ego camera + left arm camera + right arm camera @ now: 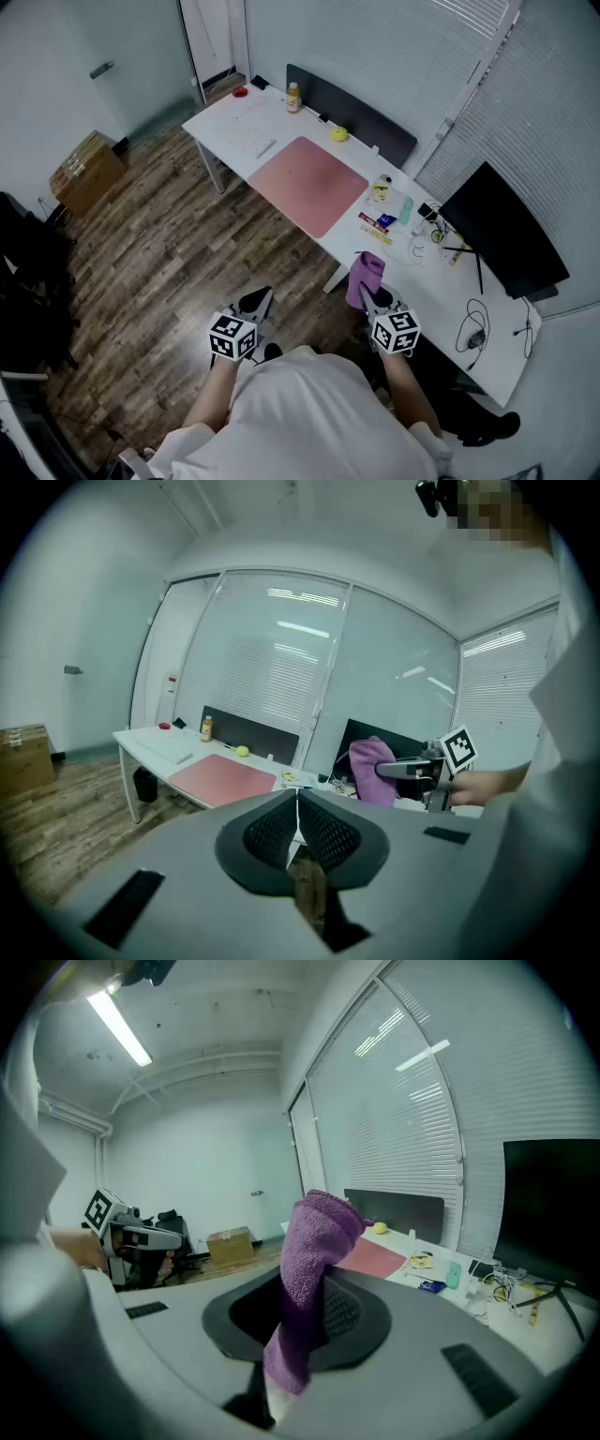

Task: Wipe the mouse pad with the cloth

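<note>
Purple cloth (367,277) is pinched between the jaws of the right gripper (368,298). In the right gripper view it stands up out of the pressed jaws as a folded terry column with its top bent over. It is held close to the front edge of the white desk (234,120) and well apart from the pink mouse pad (309,183). The pad lies flat near the middle of the desk with nothing on it. Beyond the pad, toward the far end of the desk, lies a white keyboard (253,139), with an orange bottle (293,97) upright by the dark back panel and a small yellow object (338,134) close to the pad's far corner. On the other side of the pad sit small packets and cables, and past them a dark monitor (502,232). The left gripper (261,302) is held over the wood floor (159,253) beside the person's body, its jaws pressed together with nothing between them. A cardboard box (86,172) stands on the floor by the wall.
</note>
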A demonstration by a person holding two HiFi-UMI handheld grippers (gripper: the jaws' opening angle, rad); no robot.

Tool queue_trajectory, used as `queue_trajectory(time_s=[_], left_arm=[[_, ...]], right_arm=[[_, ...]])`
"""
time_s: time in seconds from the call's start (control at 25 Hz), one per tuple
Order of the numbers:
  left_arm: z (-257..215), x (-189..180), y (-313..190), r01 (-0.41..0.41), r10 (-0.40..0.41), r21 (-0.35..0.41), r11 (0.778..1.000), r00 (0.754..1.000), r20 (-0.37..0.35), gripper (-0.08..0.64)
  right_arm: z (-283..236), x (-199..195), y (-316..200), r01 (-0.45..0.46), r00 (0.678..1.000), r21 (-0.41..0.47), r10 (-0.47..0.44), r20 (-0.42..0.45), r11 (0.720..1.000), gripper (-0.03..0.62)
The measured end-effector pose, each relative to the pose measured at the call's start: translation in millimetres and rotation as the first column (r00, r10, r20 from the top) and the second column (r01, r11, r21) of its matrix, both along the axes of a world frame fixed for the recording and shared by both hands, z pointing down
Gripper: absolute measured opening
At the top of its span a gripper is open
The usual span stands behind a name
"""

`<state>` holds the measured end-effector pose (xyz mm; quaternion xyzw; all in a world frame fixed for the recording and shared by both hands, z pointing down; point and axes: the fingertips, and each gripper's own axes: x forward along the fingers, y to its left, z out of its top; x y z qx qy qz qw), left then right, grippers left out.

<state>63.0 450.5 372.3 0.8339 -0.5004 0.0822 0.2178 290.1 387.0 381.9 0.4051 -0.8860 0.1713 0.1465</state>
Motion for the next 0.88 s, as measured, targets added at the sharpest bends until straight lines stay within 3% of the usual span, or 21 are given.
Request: queue_trajectory(time_s=[0.88], left_arm=[[0.1,-31.0,8.4,-0.013,0.013,-0.004,1.000,1.000,-0.016,0.020]], right_arm=[[-6.8,-28.4,8.5,-0.027,1.000,-0.004,0.027,0.011,1.000,0.075]])
